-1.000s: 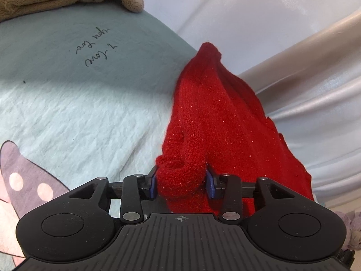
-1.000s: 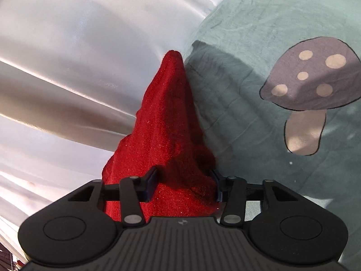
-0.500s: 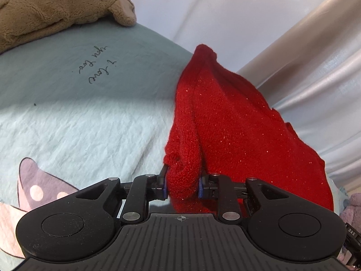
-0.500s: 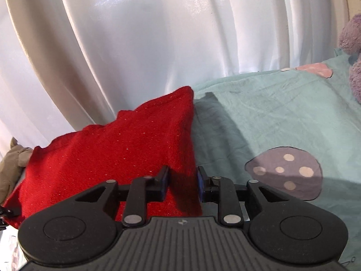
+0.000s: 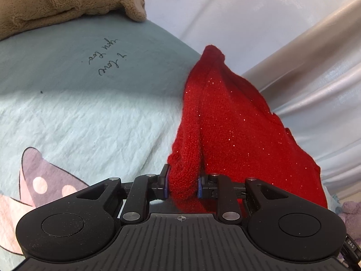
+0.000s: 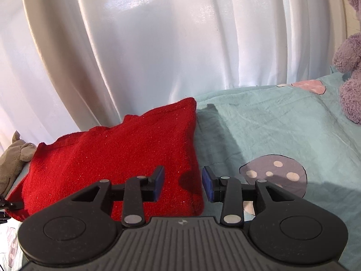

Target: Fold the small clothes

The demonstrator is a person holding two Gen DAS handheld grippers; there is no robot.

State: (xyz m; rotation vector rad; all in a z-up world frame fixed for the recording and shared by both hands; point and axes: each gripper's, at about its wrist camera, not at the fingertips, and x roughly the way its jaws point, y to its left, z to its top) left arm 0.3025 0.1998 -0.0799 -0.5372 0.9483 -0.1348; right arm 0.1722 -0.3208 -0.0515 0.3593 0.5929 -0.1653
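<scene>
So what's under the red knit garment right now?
The red knit garment lies on the teal mushroom-print sheet; white curtain hangs behind. Anything beneath it is covered, so unseen.

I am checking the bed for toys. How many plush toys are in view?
2. A brown plush toy lies at the bedsheet's far end; a purple plush toy sits at the opposite end. Others may be hidden.

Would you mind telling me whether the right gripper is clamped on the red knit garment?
No, the right gripper has its jaws standing apart above the red knit garment, with neither pad pressing on the fabric.
</scene>
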